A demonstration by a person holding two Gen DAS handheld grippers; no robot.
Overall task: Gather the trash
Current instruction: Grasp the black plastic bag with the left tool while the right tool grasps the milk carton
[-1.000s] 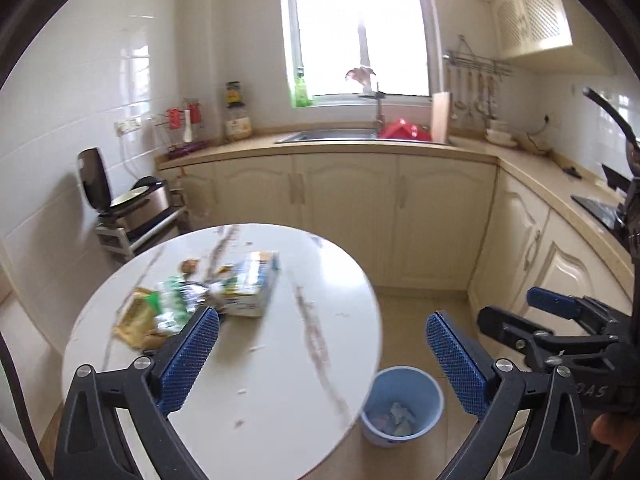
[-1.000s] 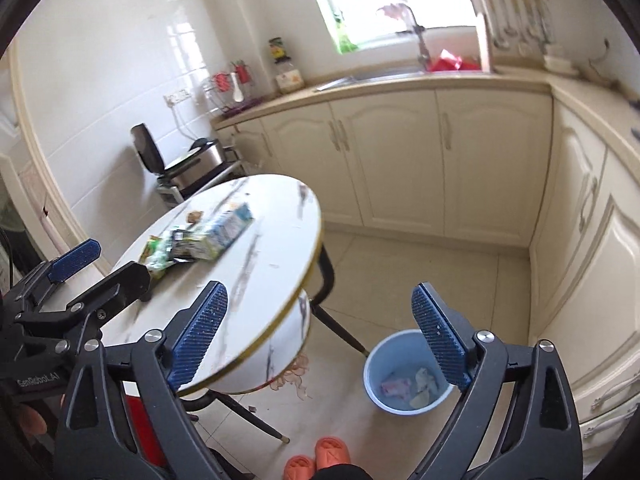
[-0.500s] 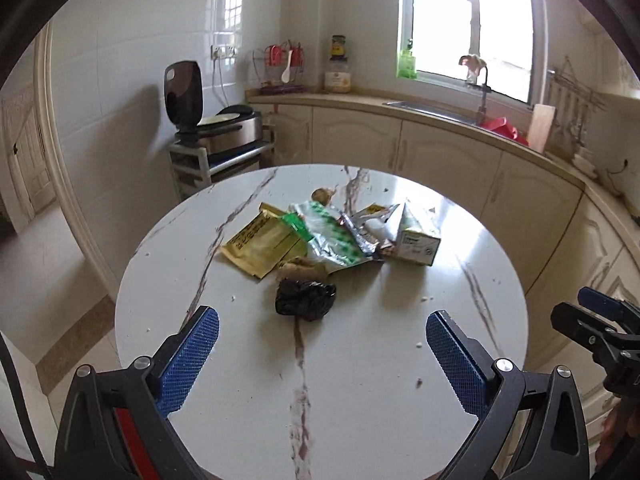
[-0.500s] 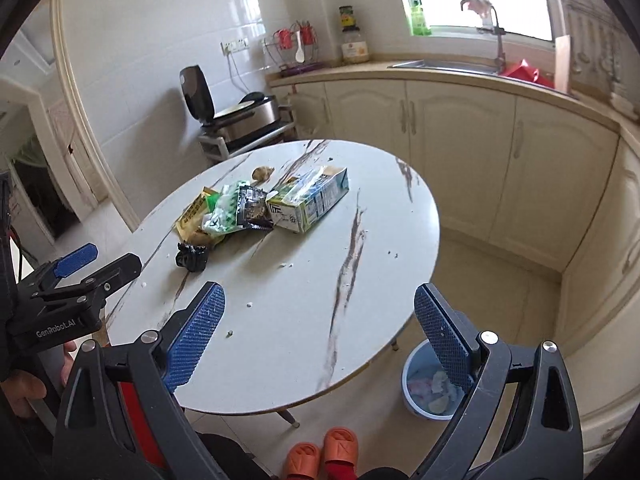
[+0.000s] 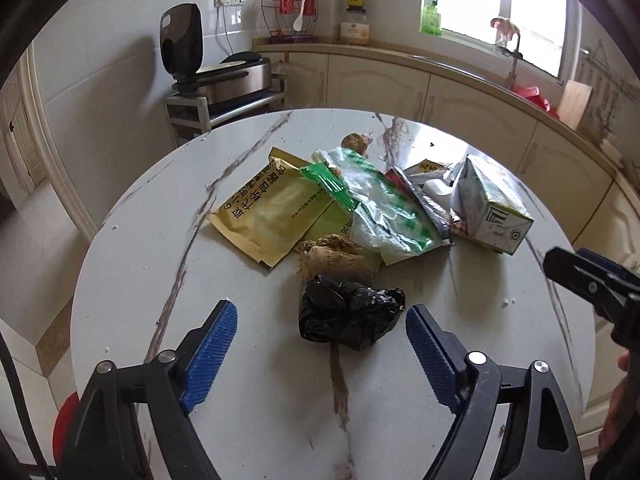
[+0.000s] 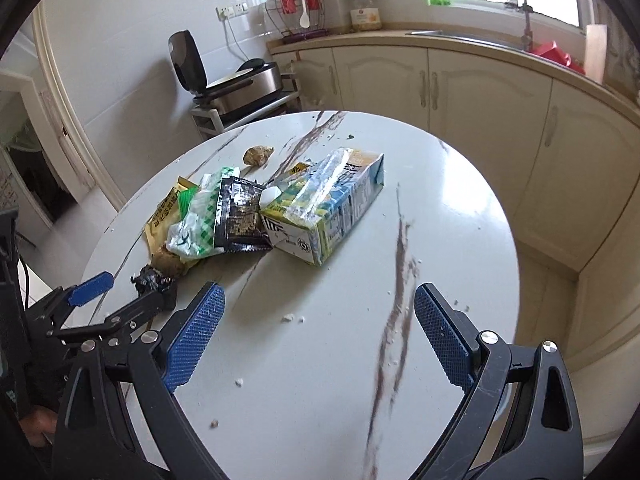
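Closest thing to the left gripper [image 5: 322, 334] is a crumpled black plastic bag [image 5: 349, 315], sitting on the round marble table [image 5: 132, 280] dead ahead at 12 o'clock. The jaws are closing but nothing is pinched yet — the blue pads still sit just short of the bag, 1 on either side of its line. Looks like the approach step for the 1st piece of trash.

Right behind the bag, also 12 o'clock, is a brown lump of ginger [image 5: 338, 260], touching or nearly touching it. Past that the pile fans out: a yellow foil sachet [image 5: 268, 210] at 11 o'clock, a green checked wrapper [image 5: 380, 208] at about 12, and a drink carton [image 5: 494, 208] lying on its side at 1 o'clock. Furthest back there's 1 more brown scrap [image 5: 356, 143] near the far rim.

The right gripper [image 6: 320, 334] hovers wide and empty over bare tabletop, with the carton at its 12 o'clock and well apart.

My guess for the next move — the left one has to go a bit further forward and down so the pads straddle the bag, then squeeze without dragging the ginger along. No bin shows in either view right now.
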